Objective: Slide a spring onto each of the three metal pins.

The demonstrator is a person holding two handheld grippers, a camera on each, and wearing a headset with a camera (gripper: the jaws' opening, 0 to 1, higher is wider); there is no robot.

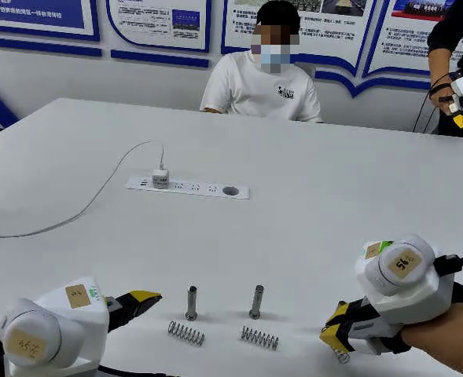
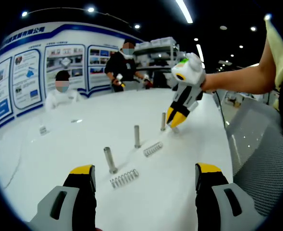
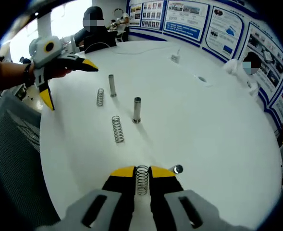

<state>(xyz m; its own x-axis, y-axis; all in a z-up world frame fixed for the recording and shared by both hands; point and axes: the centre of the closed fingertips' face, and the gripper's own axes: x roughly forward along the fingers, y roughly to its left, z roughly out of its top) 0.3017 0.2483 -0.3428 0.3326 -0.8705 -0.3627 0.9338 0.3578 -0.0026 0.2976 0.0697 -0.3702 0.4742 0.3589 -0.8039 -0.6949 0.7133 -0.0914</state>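
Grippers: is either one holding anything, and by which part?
The right gripper clamps a spring across its coils, between the yellow jaw tips. The left gripper is open and holds nothing.

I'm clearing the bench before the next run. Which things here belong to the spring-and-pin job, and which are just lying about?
Job:
metal pins
loose springs
gripped spring, held in the shut right hand-held gripper
open left hand-held gripper

Lying about:
power strip
charger
cable
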